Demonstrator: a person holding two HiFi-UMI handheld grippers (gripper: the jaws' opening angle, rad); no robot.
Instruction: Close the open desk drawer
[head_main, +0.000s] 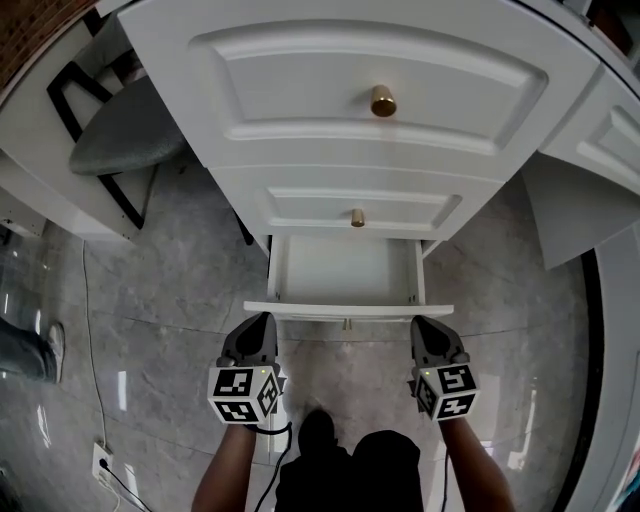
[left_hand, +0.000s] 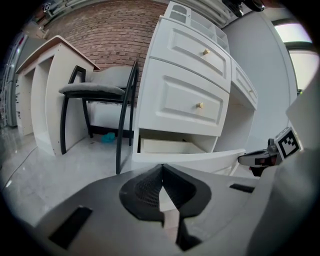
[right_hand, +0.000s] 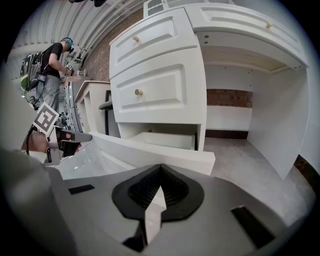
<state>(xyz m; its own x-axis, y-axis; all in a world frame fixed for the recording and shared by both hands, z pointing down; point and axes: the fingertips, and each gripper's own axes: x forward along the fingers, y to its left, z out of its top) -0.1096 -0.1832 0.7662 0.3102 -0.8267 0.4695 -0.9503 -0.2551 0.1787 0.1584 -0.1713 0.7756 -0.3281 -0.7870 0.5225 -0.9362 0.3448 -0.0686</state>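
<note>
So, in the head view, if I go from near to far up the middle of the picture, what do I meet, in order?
left gripper and right gripper, side by side → open drawer → lower knob → upper knob

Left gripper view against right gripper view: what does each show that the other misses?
Only the left gripper view shows the teal object by the chair legs, plus the right tool. Only the right gripper view shows a person with a backpack, the desk's knee space and the left tool. Both show the open bottom drawer, the two closed drawers above it, and their own jaws together.
</note>
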